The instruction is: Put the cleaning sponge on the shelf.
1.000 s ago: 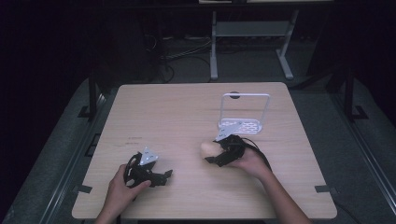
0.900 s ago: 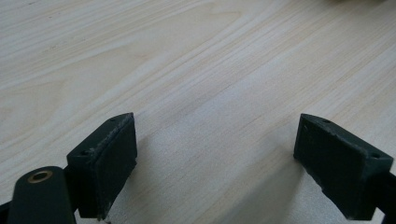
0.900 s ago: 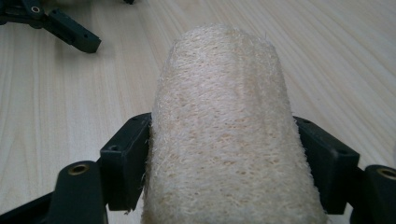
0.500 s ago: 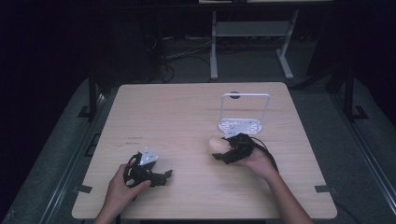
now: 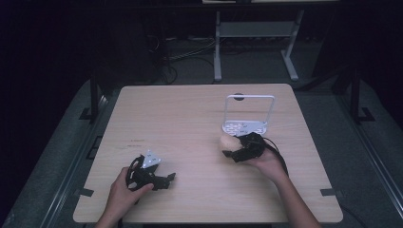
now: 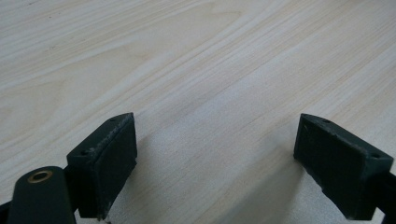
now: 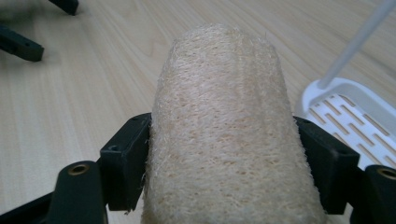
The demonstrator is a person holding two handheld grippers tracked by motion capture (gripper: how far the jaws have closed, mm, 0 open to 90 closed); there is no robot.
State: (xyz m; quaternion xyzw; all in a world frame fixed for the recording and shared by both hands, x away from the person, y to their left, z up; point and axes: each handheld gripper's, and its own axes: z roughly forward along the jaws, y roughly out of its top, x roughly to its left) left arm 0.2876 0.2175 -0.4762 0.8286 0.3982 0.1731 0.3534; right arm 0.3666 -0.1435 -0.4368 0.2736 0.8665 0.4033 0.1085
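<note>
Carry step: right gripper [image 7: 219,154] clamps loofah [image 7: 224,135] beside rack [image 5: 247,124] — next, set it on the tray. Left gripper [image 6: 224,158] released, idle.

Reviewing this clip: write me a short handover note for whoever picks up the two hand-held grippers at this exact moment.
Right hand-held gripper: shut on the loofah sponge, jaws pressing both its sides, held just in front of the white rack at the table's right half.
Left hand-held gripper: open, nothing between its jaws, low over the bare wooden table near the front left.
Done: the sponge is gripped.
Left: it is not yet in the rack. The likely next move is to carry it over the rack's slotted base and release; the left can probably stay put.
</note>
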